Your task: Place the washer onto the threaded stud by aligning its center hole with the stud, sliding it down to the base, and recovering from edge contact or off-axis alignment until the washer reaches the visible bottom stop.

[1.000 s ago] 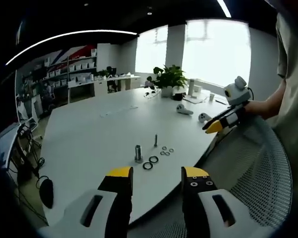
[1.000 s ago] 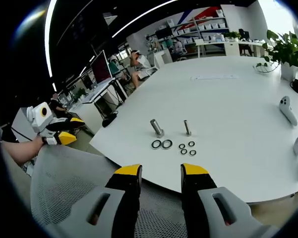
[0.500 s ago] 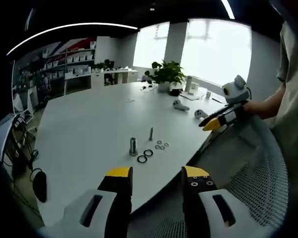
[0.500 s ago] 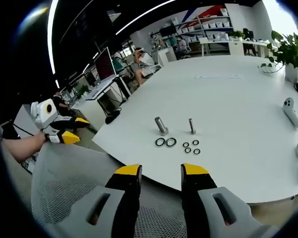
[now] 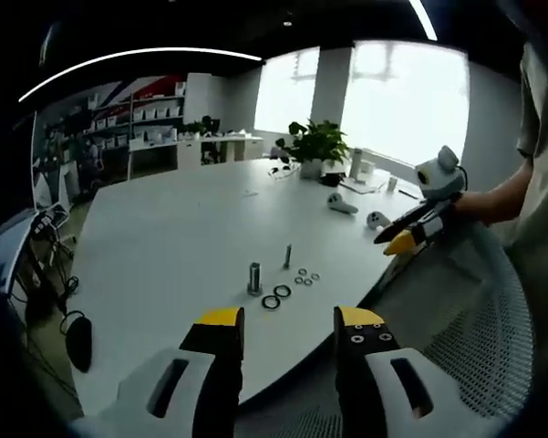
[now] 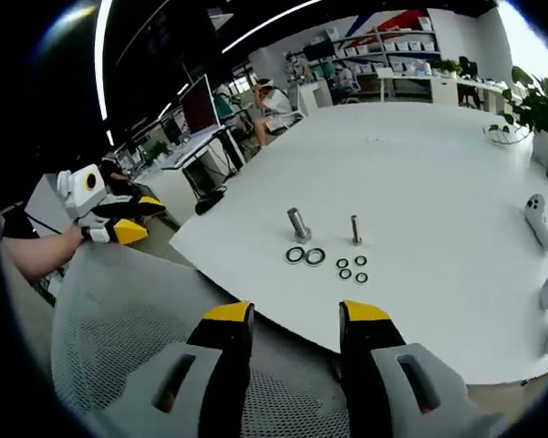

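Both tools are held off the near edge of the white desk (image 6: 456, 182), above the mesh back of a chair (image 6: 128, 319), and each has its jaws spread apart with nothing between them: the left tool (image 5: 288, 321) and the right tool (image 6: 296, 313). The hardware sits in a small cluster close to that near edge. Two studs stand upright, a thick stud (image 6: 298, 224) and a thin stud (image 6: 356, 229) beside it. In front of the thick one lie two large washers (image 6: 305, 255) side by side, flat on the desk; in front of the thin one lie four small washers (image 6: 353, 267) in a loose group. No washer is on either stud yet, so the task looks unstarted. From the right tool the cluster lies almost straight ahead along its jaws, well apart; from the left tool it also lies ahead, slightly left of centre. Neither seems clearly nearer. Each stud's long axis is vertical, so a washer would need lifting flat and lowering from above.
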Demonstrator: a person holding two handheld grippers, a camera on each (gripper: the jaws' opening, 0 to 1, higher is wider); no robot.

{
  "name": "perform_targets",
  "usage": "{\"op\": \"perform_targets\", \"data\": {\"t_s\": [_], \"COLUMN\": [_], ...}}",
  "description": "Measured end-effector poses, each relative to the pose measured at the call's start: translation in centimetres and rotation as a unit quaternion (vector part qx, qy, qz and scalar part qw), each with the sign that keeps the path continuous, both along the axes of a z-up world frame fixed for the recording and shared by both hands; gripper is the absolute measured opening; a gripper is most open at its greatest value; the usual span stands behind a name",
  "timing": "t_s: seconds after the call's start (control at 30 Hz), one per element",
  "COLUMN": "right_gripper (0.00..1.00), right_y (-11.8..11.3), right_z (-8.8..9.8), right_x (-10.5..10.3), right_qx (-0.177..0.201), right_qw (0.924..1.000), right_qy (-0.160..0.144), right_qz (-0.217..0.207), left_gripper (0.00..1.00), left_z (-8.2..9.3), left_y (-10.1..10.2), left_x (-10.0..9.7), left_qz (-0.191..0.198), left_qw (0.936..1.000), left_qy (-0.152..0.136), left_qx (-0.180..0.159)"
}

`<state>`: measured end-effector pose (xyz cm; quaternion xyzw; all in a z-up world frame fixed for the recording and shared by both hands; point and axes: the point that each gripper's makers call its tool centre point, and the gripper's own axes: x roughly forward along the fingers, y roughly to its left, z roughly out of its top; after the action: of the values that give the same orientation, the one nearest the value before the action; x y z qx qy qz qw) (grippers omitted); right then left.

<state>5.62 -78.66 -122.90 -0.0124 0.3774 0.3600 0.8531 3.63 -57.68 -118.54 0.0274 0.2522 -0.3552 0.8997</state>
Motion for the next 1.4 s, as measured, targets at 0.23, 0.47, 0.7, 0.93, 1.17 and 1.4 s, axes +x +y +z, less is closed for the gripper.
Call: {"op": "perform_targets", "data": {"t_s": [0.23,0.47,0.7,0.93,1.17,1.4], "right_gripper": [0.39,0.35,0.37,0.37,0.37,0.37], "right_y": [0.6,1.2,1.6,1.8,2.4,2.7], "right_z": [1.4,-0.4,-2.2,-4.3,-5.1,-6.0], "right_x": [4.7,6.3,7.0,7.4,7.7,8.4], "right_qx": [0.016,-0.023,-0.035,-0.046,-0.052,-0.065], "right_qw": [0.9998,0.9989,0.9982,0.9974,0.9964,0.9946], "right_qy": [-0.01,-0.011,0.005,0.024,0.029,0.029], "right_qz": [-0.001,0.039,0.048,0.049,0.06,0.075], "left_gripper": [0.37,0.37,0.36,0.35,0.34,0.34], "left_z": [0.1,0.2,0.2,0.1,0.0,0.0], "left_y": [0.1,0.2,0.2,0.1,0.1,0.1], "left_x": [0.1,0.2,0.2,0.1,0.1,0.1], "left_qz": [0.005,0.008,0.007,0.006,0.005,0.005], "left_qw": [1.0,1.0,1.0,1.0,1.0,1.0], "left_qy": [-0.004,-0.006,-0.003,-0.001,0.0,0.001], "left_qx": [-0.002,-0.002,-0.002,-0.002,0.0,0.0]}}
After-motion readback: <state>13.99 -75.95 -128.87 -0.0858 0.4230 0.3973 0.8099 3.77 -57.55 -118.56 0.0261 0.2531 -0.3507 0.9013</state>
